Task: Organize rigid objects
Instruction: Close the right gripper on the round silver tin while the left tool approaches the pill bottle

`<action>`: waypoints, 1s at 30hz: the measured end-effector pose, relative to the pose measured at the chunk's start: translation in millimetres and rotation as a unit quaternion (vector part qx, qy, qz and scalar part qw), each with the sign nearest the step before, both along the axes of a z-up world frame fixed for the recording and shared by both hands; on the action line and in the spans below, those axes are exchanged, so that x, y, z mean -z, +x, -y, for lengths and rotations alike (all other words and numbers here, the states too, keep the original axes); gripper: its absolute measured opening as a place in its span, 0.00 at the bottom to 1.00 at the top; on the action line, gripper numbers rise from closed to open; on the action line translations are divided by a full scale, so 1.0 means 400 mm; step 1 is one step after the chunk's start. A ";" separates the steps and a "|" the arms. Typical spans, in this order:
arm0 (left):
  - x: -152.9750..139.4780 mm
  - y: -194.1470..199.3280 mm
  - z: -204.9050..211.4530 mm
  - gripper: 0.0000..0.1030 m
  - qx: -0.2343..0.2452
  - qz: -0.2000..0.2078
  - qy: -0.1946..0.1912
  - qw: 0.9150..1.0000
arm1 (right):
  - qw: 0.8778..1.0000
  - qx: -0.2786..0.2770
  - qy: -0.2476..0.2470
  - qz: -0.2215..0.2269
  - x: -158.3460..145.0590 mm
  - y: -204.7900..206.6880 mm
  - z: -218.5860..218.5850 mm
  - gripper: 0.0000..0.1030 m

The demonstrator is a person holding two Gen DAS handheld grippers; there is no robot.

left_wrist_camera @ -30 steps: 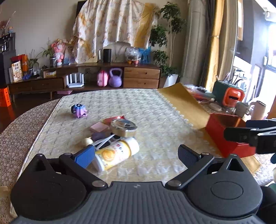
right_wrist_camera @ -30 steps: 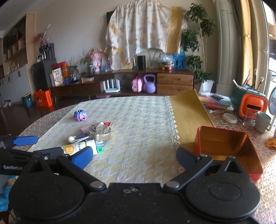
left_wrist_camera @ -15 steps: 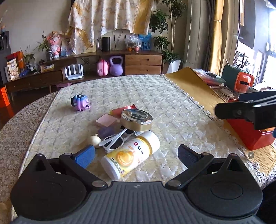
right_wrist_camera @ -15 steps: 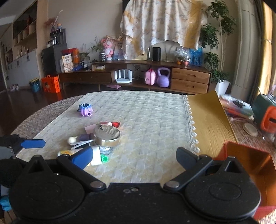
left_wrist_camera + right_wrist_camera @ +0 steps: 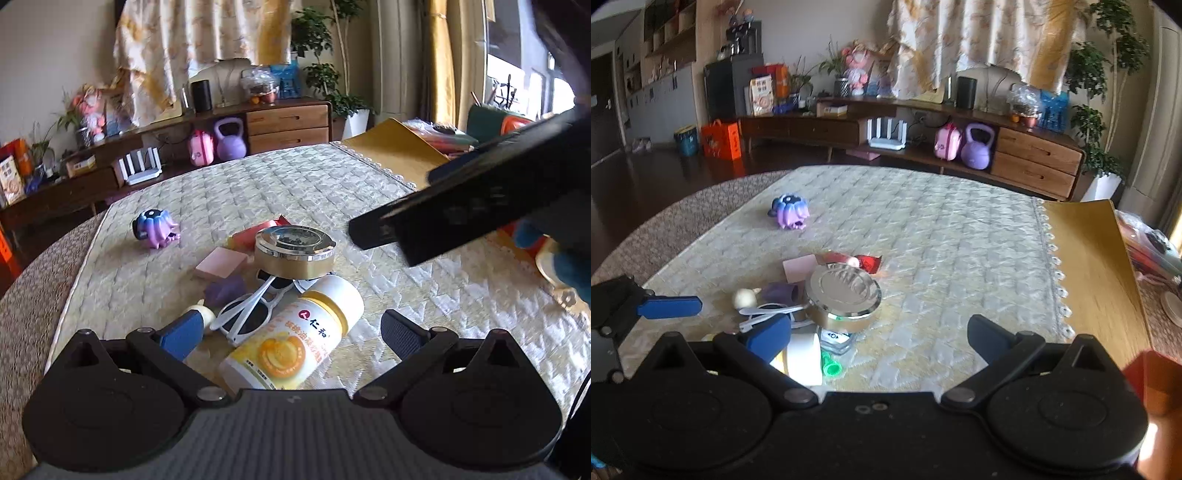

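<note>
A heap of small objects lies on the quilted cloth: a white and yellow bottle (image 5: 295, 339) on its side, white sunglasses (image 5: 247, 314), a round gold tin (image 5: 294, 251), a pink block (image 5: 221, 262) and a purple block (image 5: 225, 290). My left gripper (image 5: 291, 330) is open, its fingers on either side of the bottle, not touching it. My right gripper (image 5: 879, 336) is open just short of the gold tin (image 5: 844, 295), low over the cloth. The right gripper's dark finger (image 5: 461, 218) crosses the left wrist view. The left gripper's blue finger (image 5: 670, 307) shows at the left of the right wrist view.
A purple toy (image 5: 157, 229) sits apart, farther back on the left. A red box (image 5: 1156, 384) stands at the right on a gold mat (image 5: 1086, 251). A red wrapper (image 5: 866, 263) lies behind the tin. A low sideboard (image 5: 1030, 158) lines the far wall.
Both grippers have moved in toward the heap and lower. The bottle now lies between the left fingers, and the right gripper has swung left, away from the red box.
</note>
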State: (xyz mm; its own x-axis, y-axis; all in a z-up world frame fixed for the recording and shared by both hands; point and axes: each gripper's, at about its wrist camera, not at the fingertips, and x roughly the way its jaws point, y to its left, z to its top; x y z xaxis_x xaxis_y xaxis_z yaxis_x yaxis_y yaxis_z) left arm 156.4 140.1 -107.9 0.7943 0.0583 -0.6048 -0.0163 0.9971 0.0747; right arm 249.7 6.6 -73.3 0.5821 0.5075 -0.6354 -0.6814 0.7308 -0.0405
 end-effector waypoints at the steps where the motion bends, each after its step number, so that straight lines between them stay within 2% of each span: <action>1: 0.004 0.005 -0.002 1.00 0.001 -0.001 0.001 1.000 | 1.000 -0.003 -0.002 -0.002 0.006 0.007 -0.010 0.99; 13: 0.034 0.030 -0.014 1.00 0.008 -0.007 0.006 1.000 | 0.998 -0.046 -0.026 -0.040 0.071 0.092 -0.122 0.98; 15: 0.038 0.032 -0.011 0.96 0.014 -0.007 0.011 1.000 | 0.997 -0.047 -0.026 -0.048 0.080 0.103 -0.132 0.98; 19: 0.049 0.034 -0.004 0.94 0.022 -0.007 0.019 1.000 | 0.997 -0.043 -0.024 -0.067 0.096 0.128 -0.146 0.98; 21: 0.054 0.036 0.000 0.87 0.028 -0.009 0.022 0.999 | 0.996 -0.041 -0.022 -0.074 0.102 0.138 -0.148 0.96; 25: 0.064 0.037 0.004 0.85 0.033 -0.011 0.026 0.999 | 0.995 -0.040 -0.018 -0.090 0.116 0.153 -0.155 0.95; 27: 0.068 0.039 0.003 0.77 0.034 -0.014 0.026 0.999 | 0.995 -0.037 -0.018 -0.095 0.122 0.159 -0.157 0.93; 30: 0.074 0.040 0.004 0.76 0.033 -0.015 0.029 0.999 | 0.994 -0.034 -0.013 -0.106 0.131 0.170 -0.160 0.88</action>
State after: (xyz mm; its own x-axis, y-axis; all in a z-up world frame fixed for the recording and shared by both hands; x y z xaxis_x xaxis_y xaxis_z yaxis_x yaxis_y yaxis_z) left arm 172.5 138.6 -137.5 0.7789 0.0422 -0.6258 0.0525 0.9899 0.1320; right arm 317.7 70.7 -125.6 0.3989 0.5219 -0.7540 -0.7238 0.6840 0.0905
